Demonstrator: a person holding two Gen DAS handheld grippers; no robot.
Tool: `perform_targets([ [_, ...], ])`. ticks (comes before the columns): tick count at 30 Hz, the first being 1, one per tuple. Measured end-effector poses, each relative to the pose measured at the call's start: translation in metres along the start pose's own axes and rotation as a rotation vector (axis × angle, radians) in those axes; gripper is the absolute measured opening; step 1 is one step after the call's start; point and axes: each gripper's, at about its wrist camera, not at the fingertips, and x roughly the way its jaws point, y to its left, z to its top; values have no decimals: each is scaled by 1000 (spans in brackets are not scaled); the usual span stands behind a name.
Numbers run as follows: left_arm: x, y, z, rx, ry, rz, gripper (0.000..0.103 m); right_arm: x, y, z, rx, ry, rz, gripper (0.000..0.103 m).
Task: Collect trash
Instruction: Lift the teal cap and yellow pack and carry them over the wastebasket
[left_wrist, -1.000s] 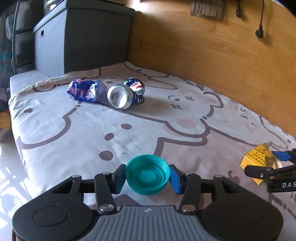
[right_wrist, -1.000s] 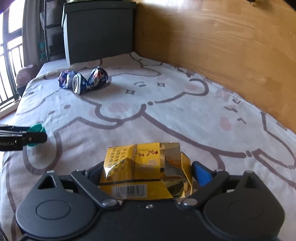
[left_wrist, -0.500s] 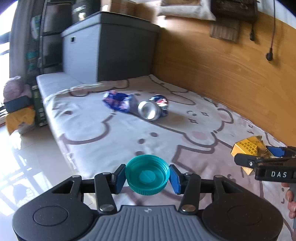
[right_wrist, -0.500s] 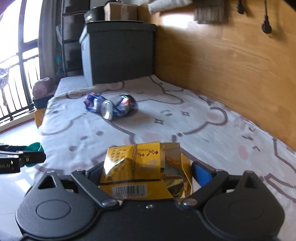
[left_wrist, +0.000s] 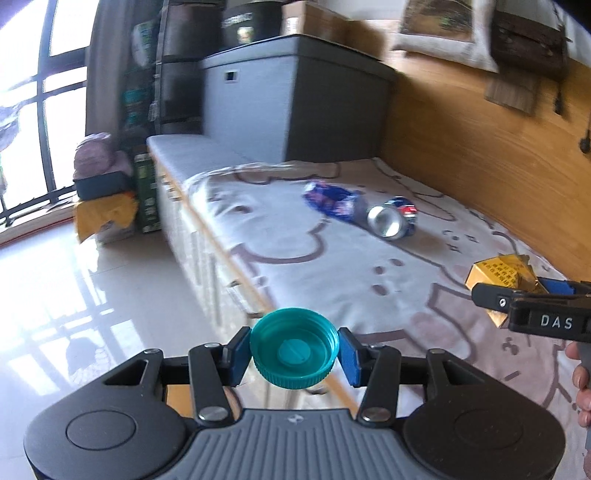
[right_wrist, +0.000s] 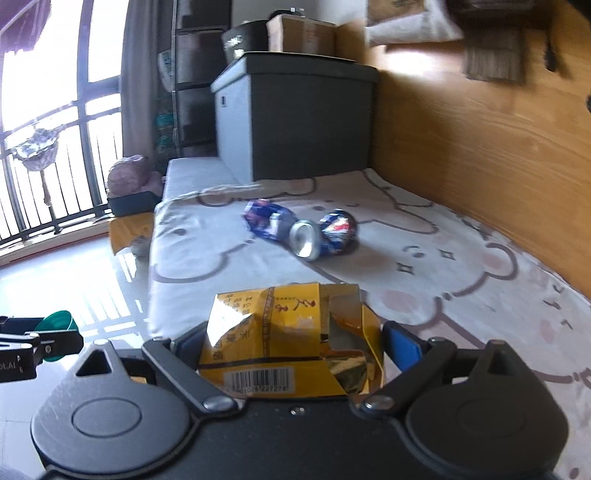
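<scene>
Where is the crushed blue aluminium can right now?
The crushed blue aluminium can lies on the cartoon-print bed sheet, centre of the right wrist view, touching a crumpled blue wrapper on its left, in front of the grey storage box.

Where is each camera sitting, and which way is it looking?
Left wrist: on the left gripper, looking along its fingers past the teal cap they pinch, over the floor and the bed. The right gripper and some fingers show at the right edge.
Right wrist: on the right gripper, looking past the yellow pack it holds, up the bed to the grey box. The left gripper shows at the left edge.
Both see: the crushed can, the bed and the wooden wall.
</scene>
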Motion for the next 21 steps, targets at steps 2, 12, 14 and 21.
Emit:
perform_targets([
  [2, -5, 13, -4, -24, 1, 19, 50, 2, 11, 1, -1, 1, 17, 97],
  [12, -16, 73, -21, -134, 9, 104, 50, 24, 72, -1, -39, 34, 116, 97],
  [14, -16, 85, -24, -151, 11, 124, 50, 30, 87, -4, -61, 47, 132, 97],
  [21, -10, 119, -33, -190, 28, 171, 50, 57, 134, -14, -105, 102, 191, 97],
])
